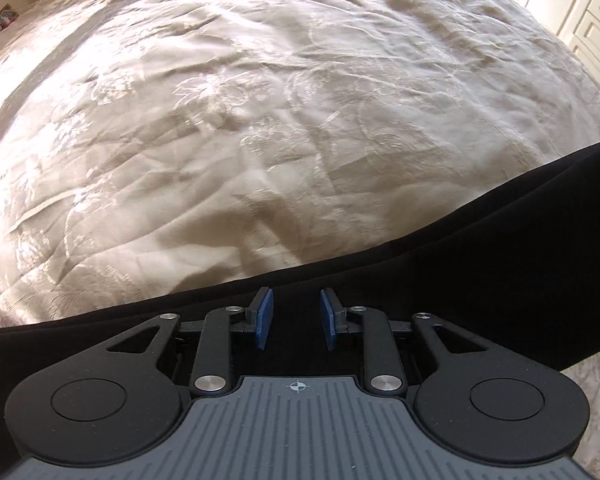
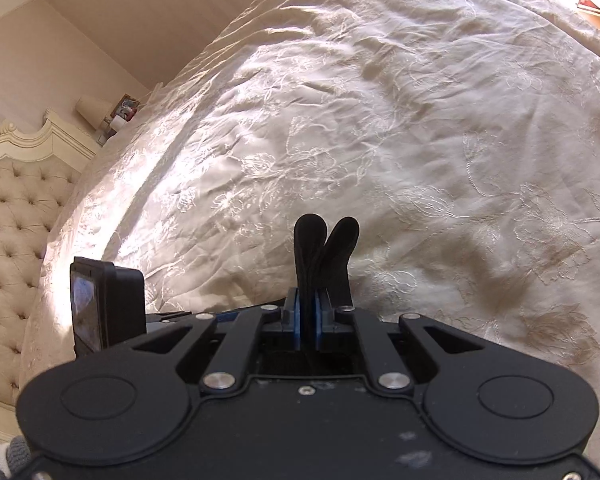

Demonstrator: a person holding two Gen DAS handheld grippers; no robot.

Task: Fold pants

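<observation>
Fingers (image 1: 265, 318) on your left gripper (image 1: 296, 318) stand apart, blue pads facing each other across a clear gap, nothing between them; black pants (image 1: 460, 264) lie under and just ahead of them as a wide dark band running from lower left up toward the right edge, over the cream embroidered bedspread (image 1: 260, 100). Your right gripper (image 2: 308, 316) reads differently: its fingers (image 2: 296, 314) are pressed together on a bunched fold of the pants (image 2: 324, 252), which stands up past the tips in two rounded lobes. Only the left view gives you the long spread of the garment on the bed; the right view shows just that pinched bit. Only the right view shows the tufted headboard (image 2: 16, 220), a small lamp (image 2: 94, 110) beside it, and a black boxy device with a small screen (image 2: 106, 306) at the left of the gripper. White panelled doors (image 1: 592, 20) appear only in the left view, upper right.
</observation>
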